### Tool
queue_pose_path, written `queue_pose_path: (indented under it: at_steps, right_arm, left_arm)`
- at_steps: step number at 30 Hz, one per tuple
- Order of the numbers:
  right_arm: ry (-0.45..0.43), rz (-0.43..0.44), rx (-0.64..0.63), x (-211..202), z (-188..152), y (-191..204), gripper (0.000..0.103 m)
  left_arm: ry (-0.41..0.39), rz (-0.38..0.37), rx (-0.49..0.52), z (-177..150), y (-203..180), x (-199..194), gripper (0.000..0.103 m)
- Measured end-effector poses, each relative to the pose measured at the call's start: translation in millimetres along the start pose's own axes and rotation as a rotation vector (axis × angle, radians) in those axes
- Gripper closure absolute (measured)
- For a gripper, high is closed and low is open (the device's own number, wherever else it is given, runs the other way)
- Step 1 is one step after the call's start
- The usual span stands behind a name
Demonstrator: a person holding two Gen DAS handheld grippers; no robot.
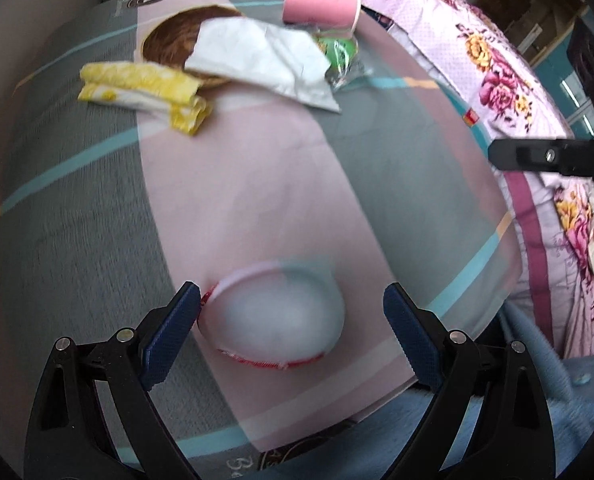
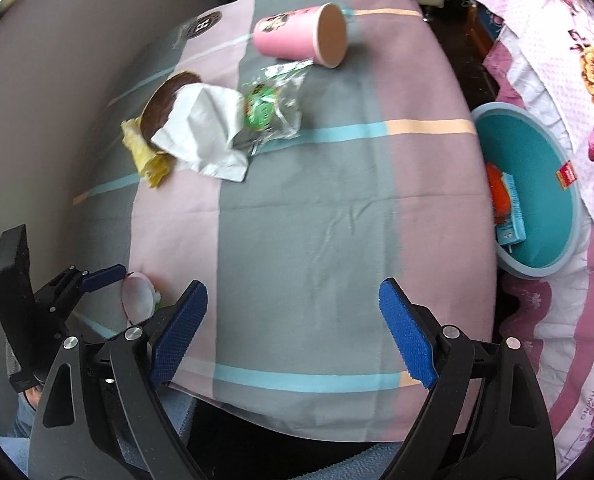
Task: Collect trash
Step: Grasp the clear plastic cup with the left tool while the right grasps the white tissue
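Red-rimmed white lid (image 1: 275, 320), blurred, on the desk (image 1: 377, 168) between the left gripper (image 1: 293, 332) jaws, spread wide, left pad touching its rim. Right gripper (image 2: 293, 332) jaws spread over bare cloth; pink cup (image 2: 297, 36), wrapper (image 2: 265, 108), napkin (image 2: 201, 132) far across; teal bin (image 2: 537, 184) beside desk.

Pink cup (image 2: 297, 38) on its side; crumpled white napkin (image 2: 203, 132) — green wrapper (image 2: 263, 108) beside

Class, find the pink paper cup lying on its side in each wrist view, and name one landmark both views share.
Left wrist view: the pink paper cup lies at top centre, its open mouth toward the right.
Right wrist view: the cup lies in the upper middle, its mouth facing right and toward the camera.
Shared landmark: the crumpled white napkin, lower left of the cup in both views.
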State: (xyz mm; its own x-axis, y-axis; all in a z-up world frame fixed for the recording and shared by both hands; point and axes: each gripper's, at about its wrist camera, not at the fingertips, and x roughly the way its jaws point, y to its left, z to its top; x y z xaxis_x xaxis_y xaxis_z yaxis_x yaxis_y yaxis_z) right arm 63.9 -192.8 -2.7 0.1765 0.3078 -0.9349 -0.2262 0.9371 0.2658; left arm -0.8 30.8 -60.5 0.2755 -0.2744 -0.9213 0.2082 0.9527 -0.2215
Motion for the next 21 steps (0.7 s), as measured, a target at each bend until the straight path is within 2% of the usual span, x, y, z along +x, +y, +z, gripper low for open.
queue_pose_path:
  at_steps: [4, 11, 15, 17, 18, 19, 20, 21]
  right_arm:
    - [0.011, 0.006, -0.008, 4, -2, 5, 0.019]
    - [0.024, 0.013, 0.008, 10, -1, 0, 0.019]
    - [0.028, 0.02, 0.016, 12, -1, -4, 0.019]
    - [0.031, 0.025, 0.019, 13, -1, -5, 0.019]
    - [0.031, 0.029, 0.02, 14, -1, -5, 0.019]
    - [0.031, 0.029, 0.019, 15, -1, -5, 0.019]
    - [0.031, 0.029, 0.018, 15, 0, -5, 0.019]
    - [0.029, 0.032, 0.016, 16, 0, -5, 0.019]
  left_arm:
    - [0.017, 0.014, -0.003, -8, 4, 7, 0.01]
    - [-0.015, 0.014, -0.037, -6, 14, 2, 0.01]
    - [-0.018, 0.027, 0.0, -5, 13, 3, 0.012]
    - [-0.016, 0.049, 0.031, -6, 9, 6, 0.023]
    - [-0.027, 0.065, 0.044, -5, 6, 6, 0.038]
    - [-0.036, 0.078, 0.054, -5, 4, 5, 0.048]
    - [-0.04, 0.07, 0.047, -4, 6, 4, 0.054]
    - [-0.046, 0.053, 0.03, -2, 9, 2, 0.054]
